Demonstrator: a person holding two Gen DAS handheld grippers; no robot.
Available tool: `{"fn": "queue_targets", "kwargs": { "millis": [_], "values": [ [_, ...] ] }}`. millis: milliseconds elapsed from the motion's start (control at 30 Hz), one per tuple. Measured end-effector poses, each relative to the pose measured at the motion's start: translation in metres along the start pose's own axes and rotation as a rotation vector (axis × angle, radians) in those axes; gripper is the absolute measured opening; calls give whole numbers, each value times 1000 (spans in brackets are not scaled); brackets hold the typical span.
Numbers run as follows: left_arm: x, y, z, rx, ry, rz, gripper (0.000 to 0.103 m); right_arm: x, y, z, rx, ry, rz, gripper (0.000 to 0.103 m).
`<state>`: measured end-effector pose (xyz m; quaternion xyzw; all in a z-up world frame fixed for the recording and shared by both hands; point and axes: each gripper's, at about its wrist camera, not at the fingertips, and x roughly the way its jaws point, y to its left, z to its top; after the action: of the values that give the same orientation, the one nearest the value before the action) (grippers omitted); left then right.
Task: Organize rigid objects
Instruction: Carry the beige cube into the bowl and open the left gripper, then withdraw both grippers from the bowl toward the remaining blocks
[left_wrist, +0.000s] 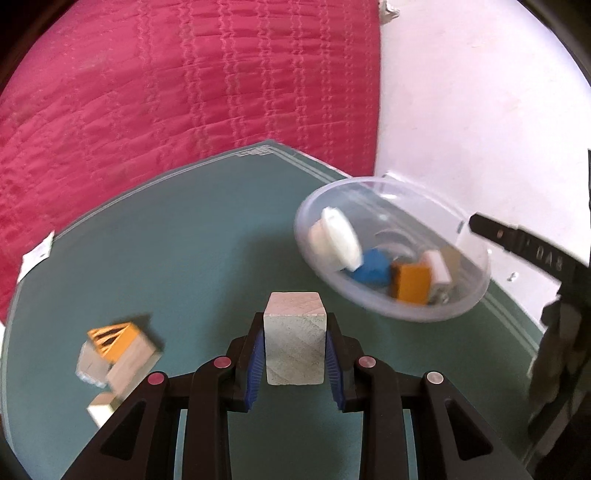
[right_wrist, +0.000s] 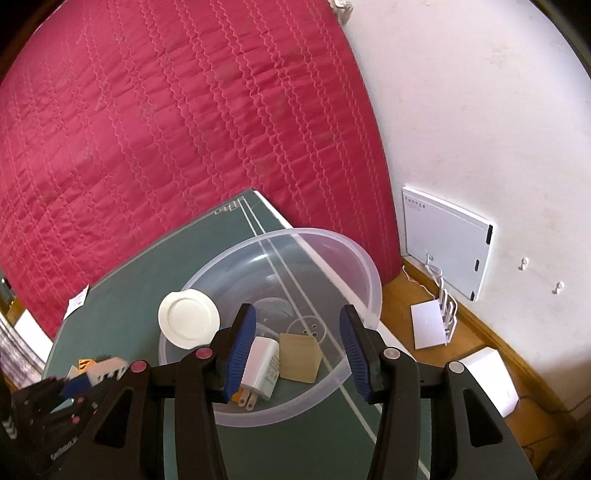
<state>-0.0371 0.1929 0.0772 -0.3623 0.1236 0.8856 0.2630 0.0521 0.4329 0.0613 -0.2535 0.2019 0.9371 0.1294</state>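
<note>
In the left wrist view, the left gripper (left_wrist: 295, 354) has its jaws closed on a plain pale wooden cube (left_wrist: 295, 343), pressing two opposite flat faces so that it sits square and clear above the green worktop (left_wrist: 184, 240); I judge it is being carried toward the clear round plastic bowl (left_wrist: 469, 295), which stands near the worktop's right edge and collects the sorted pieces: a white round lid (left_wrist: 338, 238), a blue block (left_wrist: 373, 271) and an orange block (left_wrist: 412, 282). A small group of wooden blocks, one with an orange face (left_wrist: 114, 354), lies on the worktop at the left, not yet sorted. In the right wrist view, the right gripper (right_wrist: 297, 350) hangs over the bowl with its jaws open and nothing between the pads; below them in the bowl lie a white plug charger (right_wrist: 260, 365) and a tan wooden block (right_wrist: 299, 356), probably just set down.
</note>
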Motion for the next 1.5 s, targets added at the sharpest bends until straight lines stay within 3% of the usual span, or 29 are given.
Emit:
{"fn": "queue_targets", "kwargs": {
  "millis": [400, 633, 700, 767, 1033, 1300, 1500],
  "values": [
    [34, -55, 34, 64, 9, -82, 31, -4, -6, 1, 27, -6, 25, 51],
    [47, -66, 40, 75, 4, -96, 32, -3, -5, 0, 29, -1, 29, 51],
    [50, -61, 41, 62, 7, -89, 55, -3, -5, -1, 26, -1, 29, 51],
    [51, -55, 42, 39, -9, -65, 63, -3, -4, -2, 22, 1, 29, 51],
    [51, -29, 39, 0, -4, -10, 66, -3, 1, -6, 8, 5, 23, 51],
    [39, -16, 26, 10, -24, 55, 77, -3, 8, -10, -25, 4, 19, 51],
    [27, -12, 16, 23, -44, 81, 77, -4, 14, -14, -50, -3, 12, 51]
  ]
}}
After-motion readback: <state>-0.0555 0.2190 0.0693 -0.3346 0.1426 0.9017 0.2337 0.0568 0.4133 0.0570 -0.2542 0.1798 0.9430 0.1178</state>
